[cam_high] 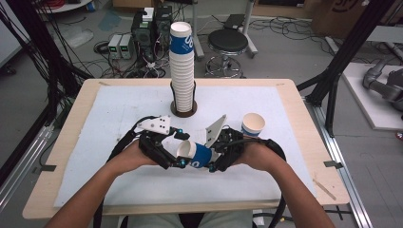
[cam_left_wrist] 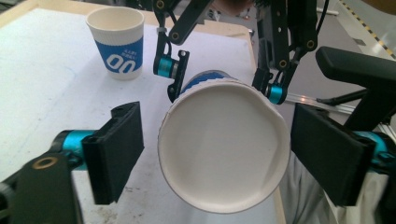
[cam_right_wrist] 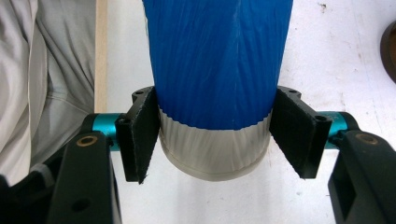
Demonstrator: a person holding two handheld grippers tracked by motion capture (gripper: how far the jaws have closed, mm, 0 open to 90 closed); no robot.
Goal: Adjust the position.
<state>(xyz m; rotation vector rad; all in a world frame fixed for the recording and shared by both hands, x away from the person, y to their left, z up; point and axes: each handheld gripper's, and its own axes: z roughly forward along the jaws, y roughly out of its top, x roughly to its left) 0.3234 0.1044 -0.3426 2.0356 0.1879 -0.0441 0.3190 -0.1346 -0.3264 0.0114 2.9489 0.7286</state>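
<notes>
White sheeting [cam_high: 119,142] covered most of the wooden counter [cam_high: 71,118], and at its far middle a tall stack of paper cups [cam_high: 182,71] stood in a dark round holder [cam_high: 184,111]. A single blue-banded cup [cam_high: 253,124] stood upright to the right, near the person's right hand. Near the middle, the right gripper [cam_right_wrist: 215,135] was clenched on the base end of a paper cup [cam_high: 194,154], held sideways above the counter with its open mouth turned left. The left gripper [cam_left_wrist: 217,154] faced that mouth with its jaws spread either side of the rim [cam_left_wrist: 224,149], not pressing on it; no contact was visible. To do this handover well, the left jaws probably should close gently across the rim, squarely and level, light enough not to crush the paper, and the right gripper should let go only once that hold looks firm
</notes>
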